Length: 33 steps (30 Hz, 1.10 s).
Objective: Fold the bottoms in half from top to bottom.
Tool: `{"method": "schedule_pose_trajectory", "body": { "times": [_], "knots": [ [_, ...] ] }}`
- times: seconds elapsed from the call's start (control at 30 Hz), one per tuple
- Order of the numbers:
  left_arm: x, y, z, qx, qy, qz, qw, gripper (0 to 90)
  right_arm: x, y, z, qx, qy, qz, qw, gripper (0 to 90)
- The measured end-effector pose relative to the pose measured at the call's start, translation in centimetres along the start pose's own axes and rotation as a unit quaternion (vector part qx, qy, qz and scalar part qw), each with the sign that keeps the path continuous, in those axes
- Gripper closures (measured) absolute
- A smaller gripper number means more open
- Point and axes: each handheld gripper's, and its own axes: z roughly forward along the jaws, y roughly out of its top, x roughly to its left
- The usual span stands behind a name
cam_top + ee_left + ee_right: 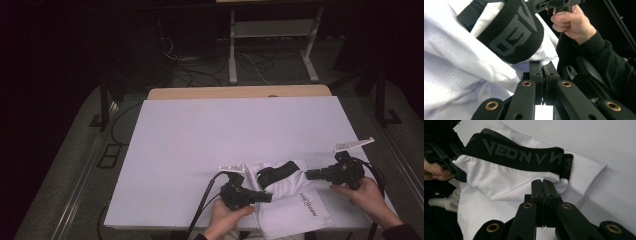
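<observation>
At the table's near edge, the left tool (265,197) pinches the white garment (295,200) shut-jawed — the right tool (311,174) likewise, closed on its fabric just below the black waistband (524,155). Beyond lies bare white table (225,130).

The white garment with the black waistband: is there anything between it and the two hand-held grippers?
Nothing visible. The left hand-held gripper and the right hand-held gripper are both already at the white garment, jaws shut. Whether they pinch its fabric cannot be told. The white table around it carries nothing else near them.
</observation>
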Motion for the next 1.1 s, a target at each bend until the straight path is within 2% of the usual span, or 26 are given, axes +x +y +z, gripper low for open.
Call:
{"method": "schedule_pose_trajectory", "body": {
  "times": [0.17,0.33,0.43,0.53,0.73,0.83,1.1],
  "knots": [
    [0.1,-0.2,0.0,-0.001,0.004,-0.002,1.0,86.8,-0.2,-0.1,0.1,0.01,0.004,0.009,0.9999,85.1],
    [0.1,-0.1,0.0,-0.005,0.005,-0.003,1.0,86.8,0.1,0.3,-0.3,0.004,-0.006,0.003,1.0,73.2],
    [0.2,-0.1,0.0,-0.004,0.005,0.0,1.0,86.7,0.3,0.9,-0.3,0.003,-0.009,0.002,1.0,70.6],
    [0.1,-0.1,0.0,-0.004,0.006,-0.001,1.0,86.7,0.2,1.5,0.2,0.007,-0.012,0.001,0.9999,65.2],
    [0.1,-0.1,0.0,-0.004,0.006,-0.002,1.0,86.7,-0.4,2.9,1.3,0.012,-0.018,0.018,0.9996,51.9],
    [0.1,-0.2,0.0,-0.004,0.007,-0.002,1.0,86.8,-0.9,3.5,1.8,0.015,-0.004,0.023,0.9996,43.5],
    [0.0,-0.3,0.1,-0.002,0.01,0.0,1.0,86.7,-2.3,4.5,3.5,0.034,-0.006,0.033,0.9988,40.6]
  ]
}}
